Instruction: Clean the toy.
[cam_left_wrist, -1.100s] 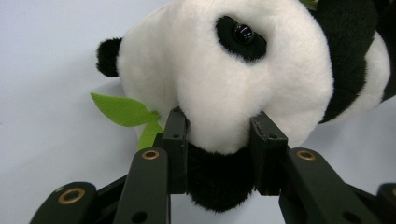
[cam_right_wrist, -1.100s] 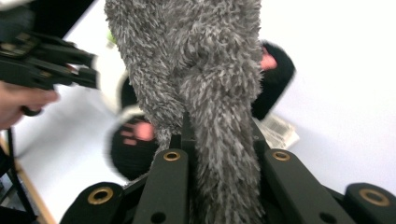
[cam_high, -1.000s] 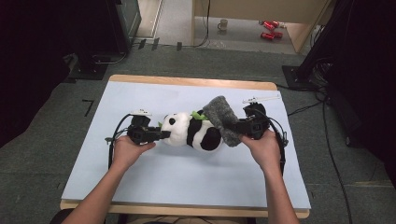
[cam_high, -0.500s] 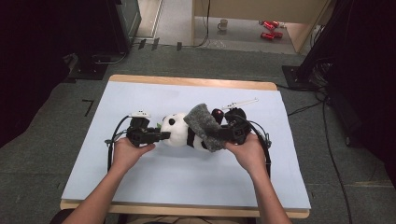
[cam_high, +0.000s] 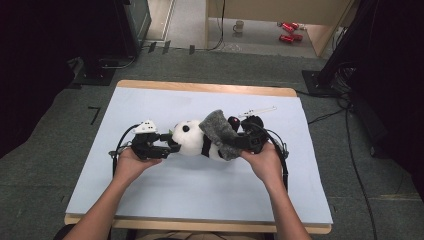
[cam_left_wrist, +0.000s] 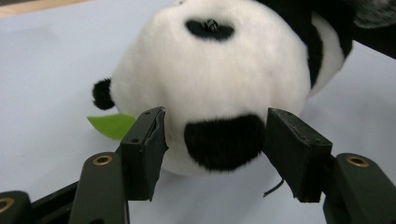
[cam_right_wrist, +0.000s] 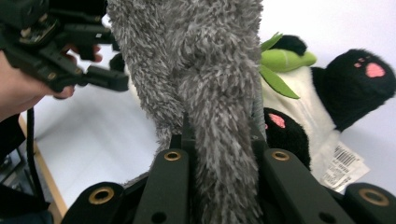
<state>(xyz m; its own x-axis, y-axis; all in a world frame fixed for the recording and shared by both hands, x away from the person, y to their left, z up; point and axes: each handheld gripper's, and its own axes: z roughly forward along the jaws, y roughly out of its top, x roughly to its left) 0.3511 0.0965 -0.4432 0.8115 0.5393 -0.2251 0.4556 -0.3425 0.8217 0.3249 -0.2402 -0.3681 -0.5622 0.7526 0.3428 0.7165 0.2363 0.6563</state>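
Grey fuzzy cloth (cam_right_wrist: 205, 88) pinched tight in right gripper (cam_high: 248, 141), draped over plush panda (cam_high: 192, 140) lying mid-table on pale blue mat (cam_high: 200, 195).

Left gripper (cam_left_wrist: 215, 144), at the left by panda's head, jaws just been opening, now standing apart either side of the black snout patch, pads barely brushing fur, no real grip. Likely risk: with the head let go, a pull on the cloth could drag or roll the toy sideways toward the right; cloth could also snag on the green leaf (cam_right_wrist: 280, 63). Panda on its back, white round head to the left, black paws with pink pads and barcode tag (cam_right_wrist: 343, 165) to the right.
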